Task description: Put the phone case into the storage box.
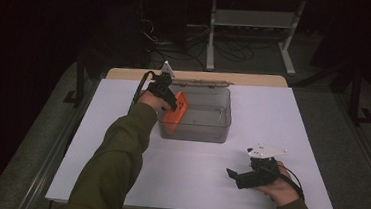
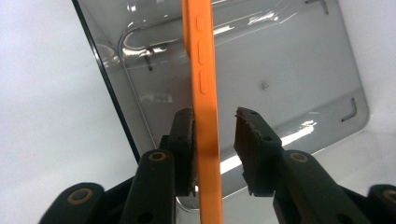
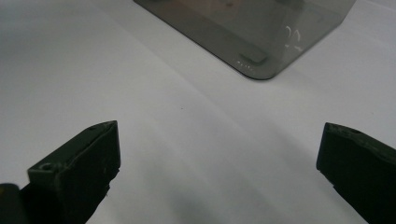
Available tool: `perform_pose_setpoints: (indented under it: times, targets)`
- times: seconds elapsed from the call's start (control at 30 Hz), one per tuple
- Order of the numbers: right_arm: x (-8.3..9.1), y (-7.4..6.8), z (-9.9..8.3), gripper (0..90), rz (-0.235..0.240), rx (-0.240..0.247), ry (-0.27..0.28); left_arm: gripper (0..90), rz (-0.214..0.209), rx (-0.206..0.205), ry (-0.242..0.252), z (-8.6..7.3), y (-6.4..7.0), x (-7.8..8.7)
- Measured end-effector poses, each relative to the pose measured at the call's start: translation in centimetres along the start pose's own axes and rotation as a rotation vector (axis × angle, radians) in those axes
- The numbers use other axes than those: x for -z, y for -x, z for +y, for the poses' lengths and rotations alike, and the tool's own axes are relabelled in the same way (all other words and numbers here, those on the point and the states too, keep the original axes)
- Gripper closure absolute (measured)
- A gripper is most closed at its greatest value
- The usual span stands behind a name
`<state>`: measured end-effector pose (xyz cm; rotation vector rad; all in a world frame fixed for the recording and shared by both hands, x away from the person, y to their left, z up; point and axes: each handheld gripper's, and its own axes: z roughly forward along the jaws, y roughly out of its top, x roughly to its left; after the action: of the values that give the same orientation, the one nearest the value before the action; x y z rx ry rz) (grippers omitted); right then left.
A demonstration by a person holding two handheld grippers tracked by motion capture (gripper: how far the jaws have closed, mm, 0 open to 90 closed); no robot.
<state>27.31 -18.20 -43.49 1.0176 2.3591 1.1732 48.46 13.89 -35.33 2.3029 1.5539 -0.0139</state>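
Hovering at the left rim of the clear bin (image 1: 207, 117), above centre of the high view, the left hand-held gripper (image 1: 171, 102) has an orange phone case (image 2: 204, 116) standing on edge between its jaws — one touches it, the other stands apart. The right hand-held gripper (image 1: 233, 175) rests lower right on the white counter (image 1: 192, 180), jaws wide apart

**Two arms, two poses**

The left arm stretches toward 11 o'clock, its left gripper (image 1: 166, 97) tipped downward, fingers (image 2: 183, 140) parted with a gap on one side. At 4 o'clock, the right gripper (image 1: 235, 174) lies level, fingers (image 3: 88, 154) spread wide, pointing toward 9 o'clock.
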Motion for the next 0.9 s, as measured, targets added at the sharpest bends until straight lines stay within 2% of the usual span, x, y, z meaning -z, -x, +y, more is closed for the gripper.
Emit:
perform_pose_setpoints:
  times: [0.43,0.7,0.9]
  targets:
    - [0.0,0.0,0.0,0.0,0.0,0.001,0.001,54.9,0.039,-0.051,0.053,0.8,0.8,2.2]
    - [0.0,0.0,0.0,0.0,0.001,-0.002,0.002,48.1,0.019,-0.083,0.076,0.9,0.9,3.3]
    - [-0.1,0.0,0.0,0.0,0.0,0.001,-0.002,42.2,-0.016,-0.13,0.094,0.7,1.0,4.3]
